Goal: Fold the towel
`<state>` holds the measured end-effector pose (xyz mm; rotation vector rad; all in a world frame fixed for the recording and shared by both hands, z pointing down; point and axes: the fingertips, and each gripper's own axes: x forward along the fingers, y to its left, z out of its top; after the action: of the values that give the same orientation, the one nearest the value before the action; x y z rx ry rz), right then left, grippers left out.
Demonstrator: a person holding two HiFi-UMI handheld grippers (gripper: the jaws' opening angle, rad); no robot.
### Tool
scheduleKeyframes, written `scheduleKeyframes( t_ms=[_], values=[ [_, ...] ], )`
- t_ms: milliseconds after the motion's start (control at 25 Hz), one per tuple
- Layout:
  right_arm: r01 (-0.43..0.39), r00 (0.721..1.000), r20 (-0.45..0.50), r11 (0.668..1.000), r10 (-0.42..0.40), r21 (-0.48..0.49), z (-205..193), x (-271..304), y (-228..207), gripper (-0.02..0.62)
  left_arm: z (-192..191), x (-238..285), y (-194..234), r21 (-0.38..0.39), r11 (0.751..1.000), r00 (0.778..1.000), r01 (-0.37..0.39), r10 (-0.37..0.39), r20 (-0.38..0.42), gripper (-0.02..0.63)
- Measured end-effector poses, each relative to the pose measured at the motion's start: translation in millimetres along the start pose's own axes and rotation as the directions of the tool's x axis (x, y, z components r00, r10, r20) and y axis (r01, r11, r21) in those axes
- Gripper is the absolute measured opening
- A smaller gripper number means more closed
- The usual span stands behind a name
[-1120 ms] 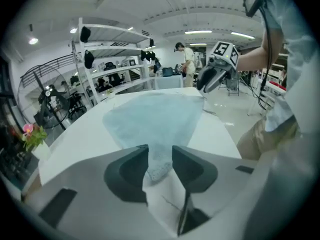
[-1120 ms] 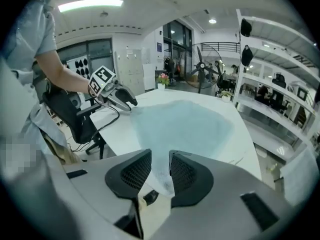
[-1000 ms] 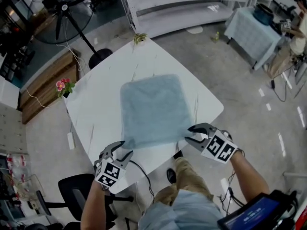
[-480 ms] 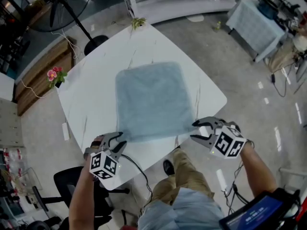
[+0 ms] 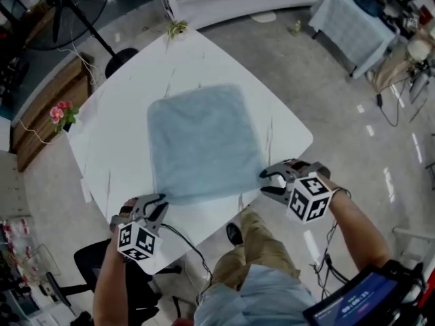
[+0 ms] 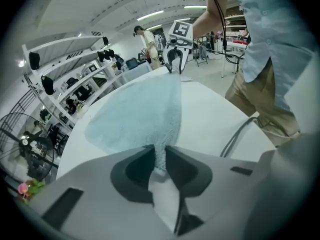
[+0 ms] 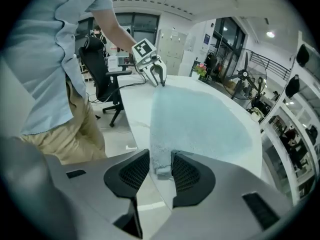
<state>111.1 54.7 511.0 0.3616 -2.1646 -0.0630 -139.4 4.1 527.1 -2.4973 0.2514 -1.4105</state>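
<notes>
One light blue fluffy square towel [image 5: 200, 141] is laid flat on the white table [image 5: 112, 151]. Its near left corner has just been pinched tight by the left gripper [image 5: 155, 207]. The near right corner is only straddled by the right gripper [image 5: 268, 181], its jaws just widened, so lifting is likely not ready.

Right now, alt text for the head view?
A blue towel lies flat on a white table. The left gripper has just closed its jaws on the near left corner; the right gripper, jaws just opened wider, straddles the near right corner.
</notes>
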Motion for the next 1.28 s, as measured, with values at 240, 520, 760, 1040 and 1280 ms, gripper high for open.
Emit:
scheduleKeyframes(
  t_ms=[240, 520, 760, 1040, 1280],
  values=[
    [0.026, 1.000, 0.004, 0.999, -0.026, 0.036, -3, 3, -9, 0.039, 1, 2, 1, -0.038, 0.999, 1.000, 0.008, -0.008, 0.008, 0.051],
    [0.062, 0.998, 0.027, 0.995, -0.065, 0.075, 3, -12, 5, 0.032, 3, -13, -15, -0.107, 0.994, 0.999, 0.016, -0.013, 0.029, 0.041],
    [0.056, 0.998, 0.035, 0.992, -0.060, 0.114, 9, -30, 39, 0.032, 14, -44, -50, -0.158, 0.986, 0.997, 0.045, -0.035, 0.062, 0.041],
    [0.056, 0.998, 0.004, 0.989, -0.058, 0.138, 23, -58, 73, 0.032, 28, -82, -83, -0.174, 0.982, 0.993, 0.075, -0.058, 0.100, 0.041],
    [0.076, 0.996, 0.034, 0.985, -0.083, 0.155, 45, -91, 70, 0.032, 44, -110, -74, -0.172, 0.984, 0.991, 0.052, -0.030, 0.129, 0.038]
  ],
)
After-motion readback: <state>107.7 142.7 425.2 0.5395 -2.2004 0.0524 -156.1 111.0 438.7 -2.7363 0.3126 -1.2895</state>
